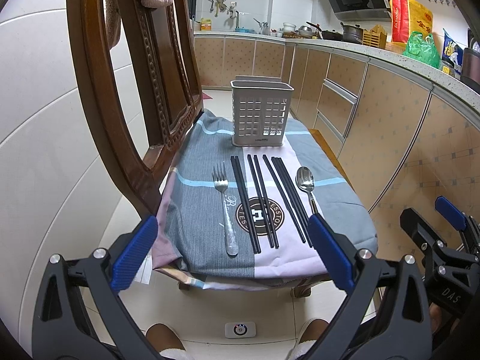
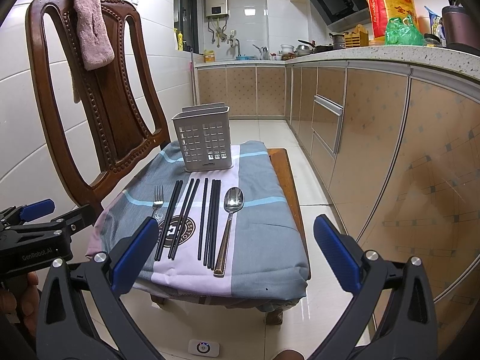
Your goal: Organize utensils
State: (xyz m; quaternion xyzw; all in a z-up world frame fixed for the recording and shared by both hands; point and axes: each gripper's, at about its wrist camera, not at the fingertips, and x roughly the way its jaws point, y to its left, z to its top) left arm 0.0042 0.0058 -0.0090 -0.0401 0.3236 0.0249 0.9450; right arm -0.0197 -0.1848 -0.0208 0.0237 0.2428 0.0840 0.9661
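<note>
A grey slotted utensil holder (image 1: 261,111) (image 2: 205,138) stands at the far end of a cloth-covered chair seat (image 1: 195,210) (image 2: 264,210). In front of it lie a fork (image 1: 225,207) (image 2: 158,199), several black chopsticks (image 1: 264,201) (image 2: 192,216) and a spoon (image 1: 306,181) (image 2: 231,219), side by side. My left gripper (image 1: 232,252) is open and empty, held before the seat's near edge. My right gripper (image 2: 237,252) is open and empty, also short of the seat. The right gripper shows at the right edge of the left wrist view (image 1: 444,234).
The chair's wooden back (image 1: 126,69) (image 2: 99,96) rises on the left with a pink towel (image 2: 90,24) over it. Kitchen cabinets (image 1: 375,126) (image 2: 375,138) run along the right. A small white device (image 1: 240,329) (image 2: 203,348) lies on the tiled floor.
</note>
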